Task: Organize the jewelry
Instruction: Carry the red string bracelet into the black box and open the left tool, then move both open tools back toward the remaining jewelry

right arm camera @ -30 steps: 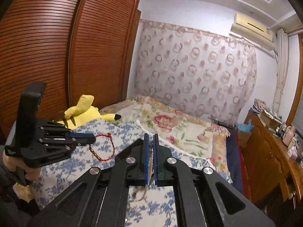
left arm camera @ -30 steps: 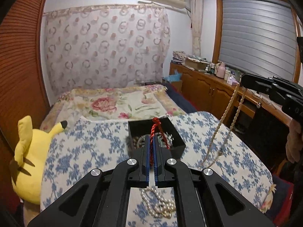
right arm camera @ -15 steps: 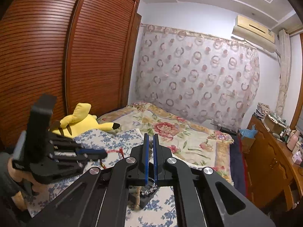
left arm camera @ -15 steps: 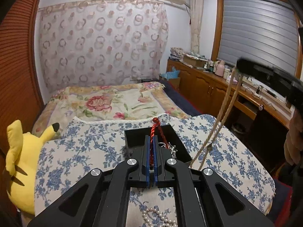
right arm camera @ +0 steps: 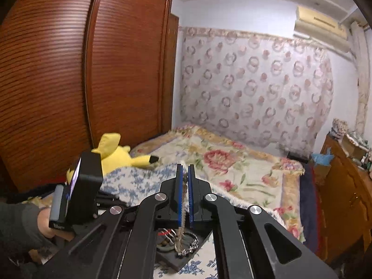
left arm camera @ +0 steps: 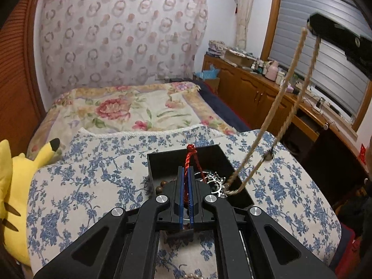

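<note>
A black open jewelry box point(left arm camera: 162, 160) sits on the blue-flowered cloth, with brown beads and a silver chain point(left arm camera: 215, 181) inside. My left gripper point(left arm camera: 185, 171) is shut on a red braided cord bracelet point(left arm camera: 190, 154) and holds it over the box. My right gripper point(right arm camera: 183, 174) is shut on a long beige bead necklace point(left arm camera: 277, 107), which hangs down with its lower loop inside the box point(right arm camera: 186, 259). The right gripper shows at the upper right of the left wrist view point(left arm camera: 330, 34). The left gripper's body shows at the left of the right wrist view point(right arm camera: 86, 186).
A yellow plush toy point(left arm camera: 11, 186) lies at the left edge of the bed. A white pearl strand point(left arm camera: 193, 275) lies on the cloth just in front of me. A wooden sideboard point(left arm camera: 255, 93) with bottles stands right; a wardrobe point(right arm camera: 81, 81) stands left.
Both grippers moved in over the black box. The red bracelet now hangs above the box, and the beige necklace's lower end has dropped into it.
</note>
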A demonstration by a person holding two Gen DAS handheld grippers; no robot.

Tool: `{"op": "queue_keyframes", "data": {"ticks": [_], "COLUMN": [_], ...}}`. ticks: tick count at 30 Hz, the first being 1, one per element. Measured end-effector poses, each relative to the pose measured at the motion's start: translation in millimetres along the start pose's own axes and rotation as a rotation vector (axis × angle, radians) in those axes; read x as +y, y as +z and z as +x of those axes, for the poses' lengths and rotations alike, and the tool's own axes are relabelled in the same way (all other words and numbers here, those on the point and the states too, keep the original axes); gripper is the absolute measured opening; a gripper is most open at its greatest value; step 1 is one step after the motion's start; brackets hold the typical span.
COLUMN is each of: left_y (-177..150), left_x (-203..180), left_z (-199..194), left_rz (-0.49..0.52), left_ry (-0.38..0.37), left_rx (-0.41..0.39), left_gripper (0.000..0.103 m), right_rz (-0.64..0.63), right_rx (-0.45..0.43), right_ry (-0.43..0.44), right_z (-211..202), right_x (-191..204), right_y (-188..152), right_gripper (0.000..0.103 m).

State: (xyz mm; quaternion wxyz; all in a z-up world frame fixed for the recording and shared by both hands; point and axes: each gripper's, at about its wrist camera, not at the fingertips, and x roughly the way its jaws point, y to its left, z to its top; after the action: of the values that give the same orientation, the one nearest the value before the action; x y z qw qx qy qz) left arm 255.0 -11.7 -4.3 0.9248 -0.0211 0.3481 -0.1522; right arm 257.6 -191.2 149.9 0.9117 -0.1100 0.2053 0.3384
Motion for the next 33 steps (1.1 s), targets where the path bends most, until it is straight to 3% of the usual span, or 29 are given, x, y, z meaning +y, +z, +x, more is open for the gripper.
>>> {"op": "queue_keyframes", "data": {"ticks": [7,13,18,20,22,27,31,33], "left_y": [-2.0,-4.8,-6.0,-8.9,-12.4,-23.2,-33.5,-38.2], "left_x": [11.0,10.6,8.2,7.7,7.0,4.1,1.8,1.1], "left_z": [27.3,36.7,31.7,27.1,20.4,-0.1,-14.7,-20.3], "left_rz": [-0.007,-0.01,-0.005,-0.003,-0.001,0.003,0.009,0.004], "left_ry": [-0.001,-0.001,0.005,0.018,0.029,0.058,0.092,0.102], "left_rx": [0.061,0.076,0.062,0.056,0.053,0.023,0.0,-0.005], "left_gripper": [0.002,0.006,0.033,0.038,0.041,0.072,0.084,0.087], "right_rz": [0.08,0.118,0.136,0.135,0.144,0.161,0.169,0.173], "right_rx": [0.173,0.254,0.257,0.261,0.253,0.242,0.243,0.251], "right_ry": [0.051,0.069,0.065,0.056,0.057,0.052,0.043,0.042], "right_z": [60.5,87.3,81.8,77.9,72.3,52.6,35.7,29.0], "right_x": [-12.8,-12.0,-11.6,-9.6,-10.5,-4.2,5.5,9.4], "right_y": [-55.2,-86.3,-90.3,-92.2,-93.5,-105.4,-121.3,-131.4], "right_gripper": [0.005,0.006,0.006,0.015,0.016,0.017,0.031,0.031]}}
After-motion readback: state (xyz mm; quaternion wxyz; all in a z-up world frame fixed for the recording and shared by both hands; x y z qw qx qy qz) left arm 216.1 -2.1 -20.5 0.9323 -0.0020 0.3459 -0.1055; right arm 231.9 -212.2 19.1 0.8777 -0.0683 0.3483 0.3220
